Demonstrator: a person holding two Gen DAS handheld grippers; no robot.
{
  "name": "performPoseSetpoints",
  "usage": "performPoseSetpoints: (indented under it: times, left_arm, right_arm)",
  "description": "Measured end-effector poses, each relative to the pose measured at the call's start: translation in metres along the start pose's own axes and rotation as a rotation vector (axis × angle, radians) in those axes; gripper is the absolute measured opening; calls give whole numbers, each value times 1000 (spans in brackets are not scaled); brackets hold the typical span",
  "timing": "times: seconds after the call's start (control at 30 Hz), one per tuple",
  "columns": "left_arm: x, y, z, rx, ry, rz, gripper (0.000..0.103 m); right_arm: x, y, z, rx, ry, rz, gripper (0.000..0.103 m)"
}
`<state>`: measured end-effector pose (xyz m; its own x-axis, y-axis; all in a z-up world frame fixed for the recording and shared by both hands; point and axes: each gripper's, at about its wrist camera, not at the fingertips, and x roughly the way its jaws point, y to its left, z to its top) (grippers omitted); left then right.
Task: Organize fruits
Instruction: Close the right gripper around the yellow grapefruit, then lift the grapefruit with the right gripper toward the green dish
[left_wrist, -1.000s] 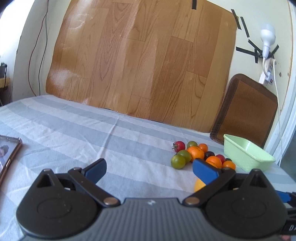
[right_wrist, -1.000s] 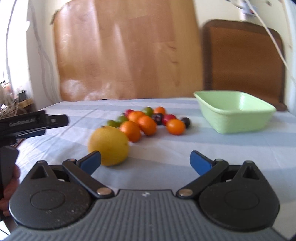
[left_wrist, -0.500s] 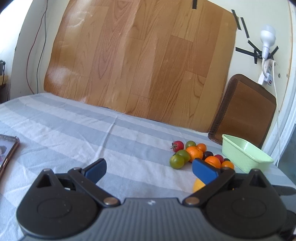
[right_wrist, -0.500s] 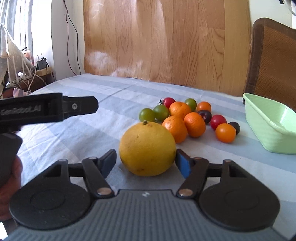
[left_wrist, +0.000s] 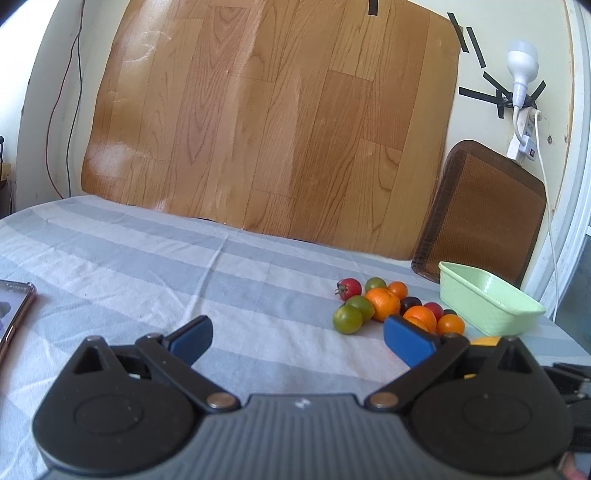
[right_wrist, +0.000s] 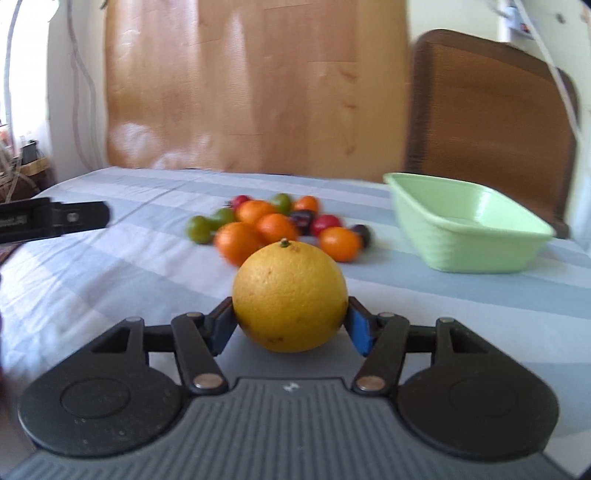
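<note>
A large yellow citrus (right_wrist: 290, 291) sits between the blue pads of my right gripper (right_wrist: 290, 322), just above the striped cloth. Its jaws are closing and both pads touch the fruit's sides. Behind it lies a pile of small oranges and red, green and dark tomatoes (right_wrist: 273, 225). A pale green tub (right_wrist: 469, 221) stands empty to their right. My left gripper (left_wrist: 295, 332) hangs open over bare cloth with nothing between its fingers, left of the pile (left_wrist: 384, 302) and the tub (left_wrist: 487, 306). A sliver of the yellow citrus (left_wrist: 485, 340) shows behind its right finger.
A phone (left_wrist: 14, 306) lies at the cloth's left edge. A wood-pattern board (left_wrist: 277, 122) and a brown mat (left_wrist: 484, 210) lean on the back wall. A white cable hangs at the right. The left gripper's body (right_wrist: 55, 219) juts in from the left of the right wrist view.
My right gripper came up to the yellow citrus and its wide-open jaws closed until both pads touch it. The left gripper has stayed about where it was.
</note>
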<state>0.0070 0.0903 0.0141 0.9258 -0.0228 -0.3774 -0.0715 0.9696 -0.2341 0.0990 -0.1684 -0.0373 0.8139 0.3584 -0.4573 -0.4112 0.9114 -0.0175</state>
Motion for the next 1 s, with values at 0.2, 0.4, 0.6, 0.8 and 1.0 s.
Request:
performPoseSetpoints:
  times: [0.2,0.4,0.6,0.8,1.0]
  left_arm:
    - [1,-1,-1,14,4,3,102]
    - [2,-5,-1,34,10,9,102]
    - [1,-9,-2,57,5,11,102]
    - [0,-9,-2,65,0,5,103]
    - [0,-8,-2,56,1,0,103]
  right_arm:
    - [4,-31,-8,56,24,-75,65]
    - [5,-26,-9,37,40,-81,67]
    - [6,-29,-9,48,42,-76,66]
    - [6,-29,-9,47,43,-78,67]
    - [6,-29,-9,46,43,-77,68]
